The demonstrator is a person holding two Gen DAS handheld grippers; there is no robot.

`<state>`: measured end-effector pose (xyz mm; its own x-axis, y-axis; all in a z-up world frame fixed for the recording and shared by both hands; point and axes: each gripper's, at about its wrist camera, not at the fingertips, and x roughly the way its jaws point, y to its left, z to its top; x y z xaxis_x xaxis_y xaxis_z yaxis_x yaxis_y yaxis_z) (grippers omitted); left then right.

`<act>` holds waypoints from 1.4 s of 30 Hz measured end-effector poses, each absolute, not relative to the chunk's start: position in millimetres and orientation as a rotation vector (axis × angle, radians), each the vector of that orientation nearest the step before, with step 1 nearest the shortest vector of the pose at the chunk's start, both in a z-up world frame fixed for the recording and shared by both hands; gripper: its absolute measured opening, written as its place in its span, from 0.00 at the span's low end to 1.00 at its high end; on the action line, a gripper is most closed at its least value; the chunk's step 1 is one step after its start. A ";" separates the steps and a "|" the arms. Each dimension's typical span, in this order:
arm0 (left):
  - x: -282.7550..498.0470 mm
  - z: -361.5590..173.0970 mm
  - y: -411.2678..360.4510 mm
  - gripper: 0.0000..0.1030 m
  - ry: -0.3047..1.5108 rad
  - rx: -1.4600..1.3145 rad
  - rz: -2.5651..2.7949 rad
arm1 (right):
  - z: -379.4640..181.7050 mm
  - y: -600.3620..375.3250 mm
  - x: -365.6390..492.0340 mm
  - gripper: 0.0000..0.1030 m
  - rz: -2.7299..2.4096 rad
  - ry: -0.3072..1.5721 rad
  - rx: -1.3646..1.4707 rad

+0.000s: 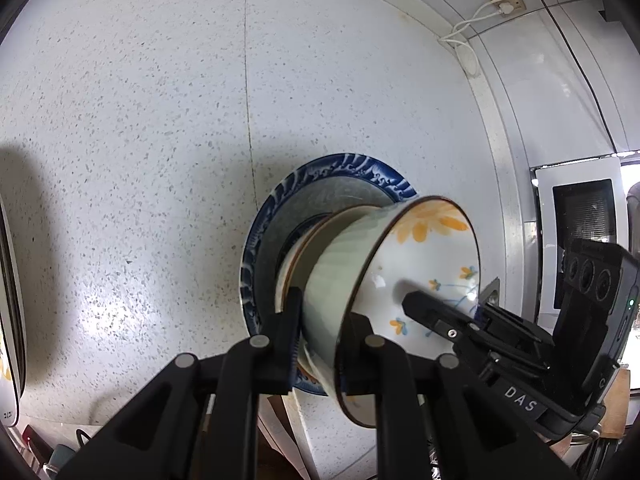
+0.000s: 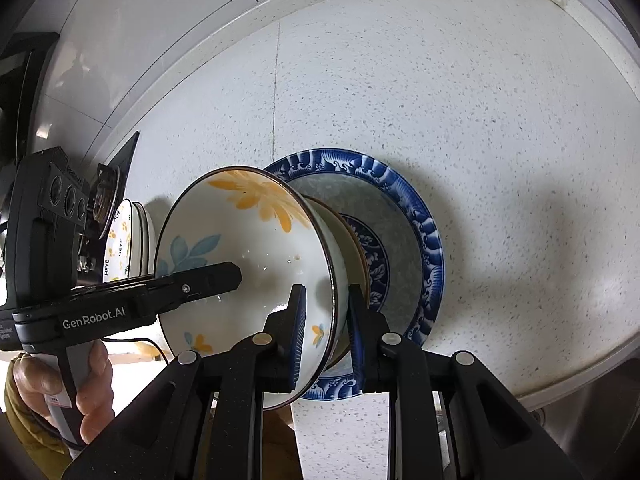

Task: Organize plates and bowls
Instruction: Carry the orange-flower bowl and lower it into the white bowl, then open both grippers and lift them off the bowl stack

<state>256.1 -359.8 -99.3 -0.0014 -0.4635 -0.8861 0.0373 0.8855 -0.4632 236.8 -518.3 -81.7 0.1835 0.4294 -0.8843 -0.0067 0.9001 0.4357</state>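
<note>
In the left wrist view, our left gripper (image 1: 320, 334) pinches the rim of the flowered bowl (image 1: 424, 264) over the blue-rimmed plate (image 1: 332, 184). In the right wrist view, our right gripper (image 2: 327, 330) clamps the opposite rim; glazed ceramic, stiff, slippery, breakable, best held by its rim.

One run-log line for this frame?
left gripper: shut on flower bowl rim | right gripper: shut on opposite rim | bowl over blue-rimmed plate

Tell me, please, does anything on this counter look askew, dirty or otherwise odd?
The flowered bowl has small brownish specks inside near its bottom, and both grippers clamp its rim at once: the left gripper and the right gripper. It sits over a smaller dish on the blue plate. Nothing looks broken.
</note>
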 end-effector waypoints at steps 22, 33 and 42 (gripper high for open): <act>255.7 -83.4 -380.2 0.37 1.442 -0.225 -0.461 | -74.7 -533.5 232.1 0.18 0.309 1.302 0.397; 252.1 -68.0 -374.8 0.47 1.367 -0.207 -0.472 | -69.1 -543.3 218.6 0.18 0.292 1.260 0.405; 245.6 -25.8 -350.7 0.48 1.186 -0.235 -0.473 | -56.6 -547.2 208.5 0.25 0.273 1.219 0.366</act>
